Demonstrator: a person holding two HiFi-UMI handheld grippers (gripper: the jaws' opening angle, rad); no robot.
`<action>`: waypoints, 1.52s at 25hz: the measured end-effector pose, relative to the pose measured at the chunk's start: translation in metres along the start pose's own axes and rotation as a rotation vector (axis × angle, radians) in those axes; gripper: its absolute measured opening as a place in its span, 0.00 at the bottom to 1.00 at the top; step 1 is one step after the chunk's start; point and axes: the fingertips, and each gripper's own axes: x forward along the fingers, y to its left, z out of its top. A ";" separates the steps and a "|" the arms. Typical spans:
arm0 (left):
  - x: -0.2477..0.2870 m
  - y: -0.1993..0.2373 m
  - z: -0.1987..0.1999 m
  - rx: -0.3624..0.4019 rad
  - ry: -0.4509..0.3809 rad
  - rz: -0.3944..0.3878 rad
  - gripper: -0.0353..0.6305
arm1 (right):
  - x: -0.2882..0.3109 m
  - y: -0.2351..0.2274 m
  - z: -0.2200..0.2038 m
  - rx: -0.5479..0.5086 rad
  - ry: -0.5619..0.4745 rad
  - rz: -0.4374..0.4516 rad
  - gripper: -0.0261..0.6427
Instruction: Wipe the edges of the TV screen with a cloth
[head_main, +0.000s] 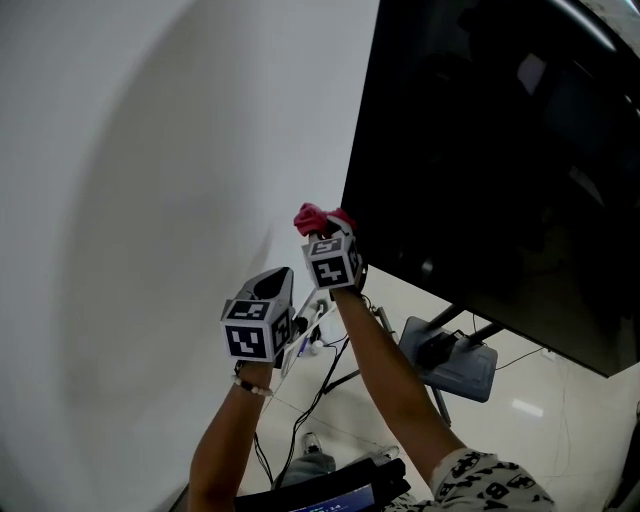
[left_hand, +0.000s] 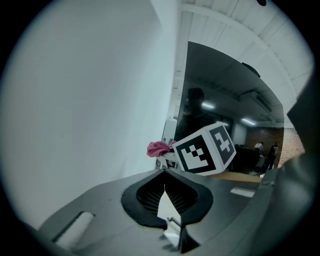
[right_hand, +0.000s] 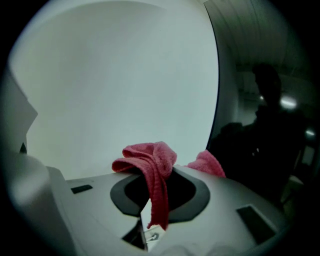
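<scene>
The pink cloth was bunched at the tips of the right gripper, beside the left edge of the TV screen and close to its lower left corner. In the right gripper view, a fold of the cloth hung down between the two jaws, which pinched it. A second lobe lay to the right, against the dark border of the TV screen. Whether the cloth actually touched the edge could not be settled.

The right gripper pointed upward, with its marker cube just below the cloth and the person's forearm reaching up from the lower right.

The left gripper was held lower and to the left, near the right gripper but apart from it, away from the screen. Its jaws were pressed together with nothing between them, as the left gripper view showed. That view also took in the cloth, the marker cube and the TV screen beyond.

A white wall filled the left of the head view. Below the screen stood a grey stand base on a pale floor, with dark cables running across it. A patterned sleeve showed at the bottom edge.
</scene>
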 end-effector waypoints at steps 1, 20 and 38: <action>-0.001 0.000 -0.006 -0.007 0.006 0.002 0.05 | 0.002 0.002 -0.010 0.013 0.003 0.002 0.15; -0.011 -0.015 -0.050 -0.042 0.071 -0.034 0.05 | 0.003 0.010 -0.149 0.688 0.203 0.038 0.15; 0.020 -0.085 -0.054 -0.049 0.080 -0.149 0.05 | -0.058 -0.072 -0.181 0.757 0.166 -0.099 0.15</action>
